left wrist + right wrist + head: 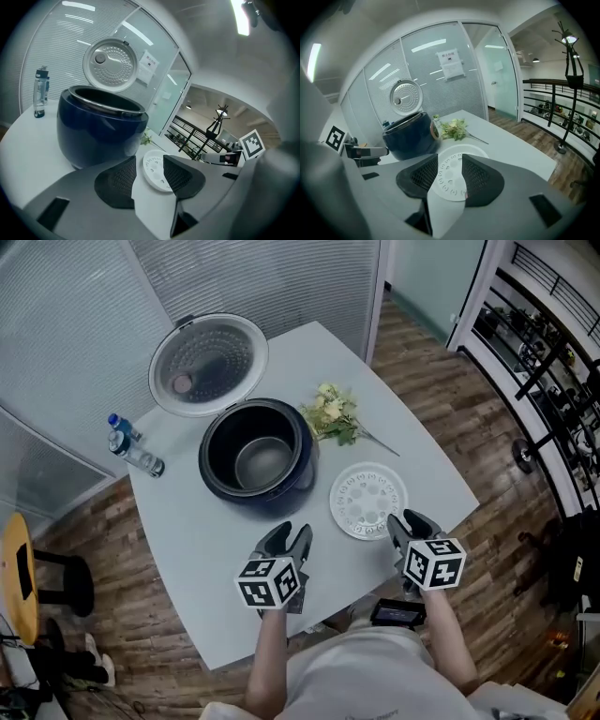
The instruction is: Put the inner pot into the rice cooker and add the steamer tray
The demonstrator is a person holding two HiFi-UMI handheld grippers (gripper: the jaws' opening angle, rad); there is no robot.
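The dark blue rice cooker (258, 460) stands mid-table with its lid (208, 364) swung open behind it. A grey metal inner pot (263, 463) sits inside it. The white perforated steamer tray (368, 500) lies flat on the table to the cooker's right. My left gripper (289, 540) hovers in front of the cooker, open and empty; along its jaws I see the cooker (101, 126) and the tray (154, 169). My right gripper (412, 524) is at the tray's near right edge, open, with the tray (451, 180) showing between its jaws, apart from the pads.
A sprig of pale flowers (333, 415) lies behind the tray, next to the cooker. A water bottle (131, 448) lies at the table's left edge. The white table (187, 549) is angled, its near edge just below both grippers. Glass partitions stand behind.
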